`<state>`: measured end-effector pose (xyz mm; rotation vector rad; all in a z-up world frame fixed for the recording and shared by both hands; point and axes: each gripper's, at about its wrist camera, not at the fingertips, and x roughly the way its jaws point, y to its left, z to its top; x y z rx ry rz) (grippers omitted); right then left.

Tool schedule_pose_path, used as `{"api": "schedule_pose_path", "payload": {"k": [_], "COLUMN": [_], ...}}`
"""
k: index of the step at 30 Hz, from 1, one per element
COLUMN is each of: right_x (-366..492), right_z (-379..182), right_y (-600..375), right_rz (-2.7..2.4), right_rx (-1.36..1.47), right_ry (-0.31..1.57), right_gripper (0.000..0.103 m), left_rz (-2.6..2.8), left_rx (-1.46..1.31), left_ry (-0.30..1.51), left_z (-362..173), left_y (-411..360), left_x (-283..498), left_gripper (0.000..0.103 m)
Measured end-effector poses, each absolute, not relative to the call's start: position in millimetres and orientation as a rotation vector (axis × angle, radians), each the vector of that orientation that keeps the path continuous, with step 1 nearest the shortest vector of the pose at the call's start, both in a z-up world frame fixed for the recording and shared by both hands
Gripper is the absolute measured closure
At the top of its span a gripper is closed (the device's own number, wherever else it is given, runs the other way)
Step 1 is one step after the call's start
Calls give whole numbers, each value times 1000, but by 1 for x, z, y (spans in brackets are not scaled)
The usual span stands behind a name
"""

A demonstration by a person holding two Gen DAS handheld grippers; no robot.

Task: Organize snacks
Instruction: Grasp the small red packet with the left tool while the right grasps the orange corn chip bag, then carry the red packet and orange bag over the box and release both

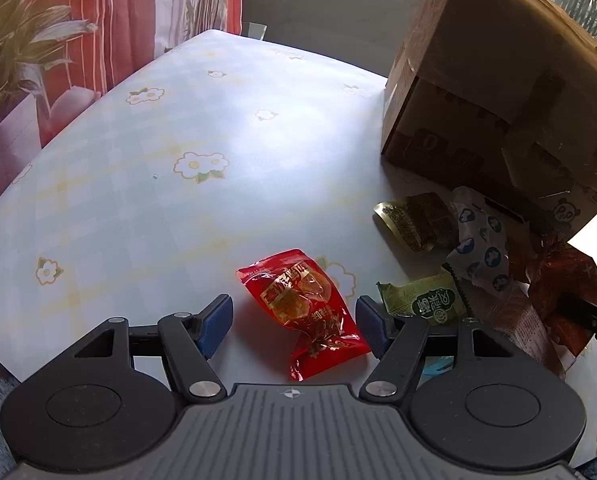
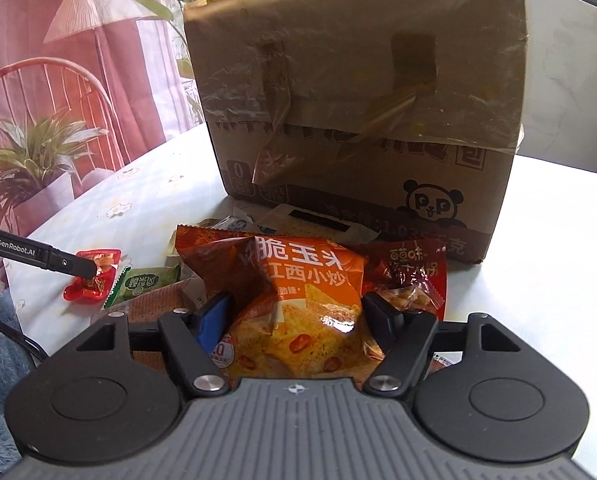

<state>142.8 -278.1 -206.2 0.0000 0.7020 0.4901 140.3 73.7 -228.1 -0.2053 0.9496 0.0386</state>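
A desk [image 1: 202, 128] covered with a pale checked, flower-printed cloth was recorded, with a large taped brown cardboard box [image 2: 354, 92] bearing a panda print stood at its far side. Before the box a heap of snack packets was noted: a puffy orange crisp bag [image 2: 298, 300] on top, a red packet with a clear window [image 2: 414, 280] just beside it, a small green sachet [image 1: 422, 300], a gold foil packet [image 1: 414, 220] and a white wrapper with blue round prints [image 1: 478, 240]. A small red transparent sweet packet [image 1: 310, 304] was found lying flat on the cloth, apart from the heap. The left tongs [image 1: 294, 320] were held partly open, one blue pad on either side of the red sweet packet, neither pad seen pressing on it. The right tongs [image 2: 294, 316] were set astride the orange crisp bag, with the fingers [image 2: 214, 316] against its sides; whether it was firmly gripped could not be told.
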Motion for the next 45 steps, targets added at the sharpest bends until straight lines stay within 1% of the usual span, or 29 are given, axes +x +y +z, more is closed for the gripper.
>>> {"api": "schedule_pose_path", "payload": {"k": [1,3,4,6,11,13,18,25,28,39,45], "right_x": [142,142,143,142,141,141,140,141,140,135,131], "right_z": [-205,-203,-203,-202,-202,-204,-204,-205,-202,-184,-158], "right_y": [-279,-279,-279,-278,-279,-279,-279,-283,-283,-289,-293], "right_rz": [489,487,487,487,491,491,488,477,476,471,476], "right_rx": [5,10,10,6,18,19,22,29,31,35,33], "right_ry": [695,686,684,680,679,684,685,685,674,601,524], "right_gripper": [32,32,32,32,32,32,32,32,32,32,32], "left_rz": [45,56,59,46,34,37,34,8,7,-14,-53], "left_rx": [-213,-220,-218,-194,-135,-112,-93,-127,-124,-114,-93], "left_ry": [957,956,957,959,952,943,923,889,866,744,629], "left_z": [-231,-233,-233,-233,-235,-236,-237,-232,-226,-198,-161], "left_y": [74,75,73,69,56,53,51,53,51,47,42], "left_x": [142,142,142,141,142,142,145,144,144,139,145], "left_gripper": [33,36,40,53,53,55,69,76,84,84,84]}}
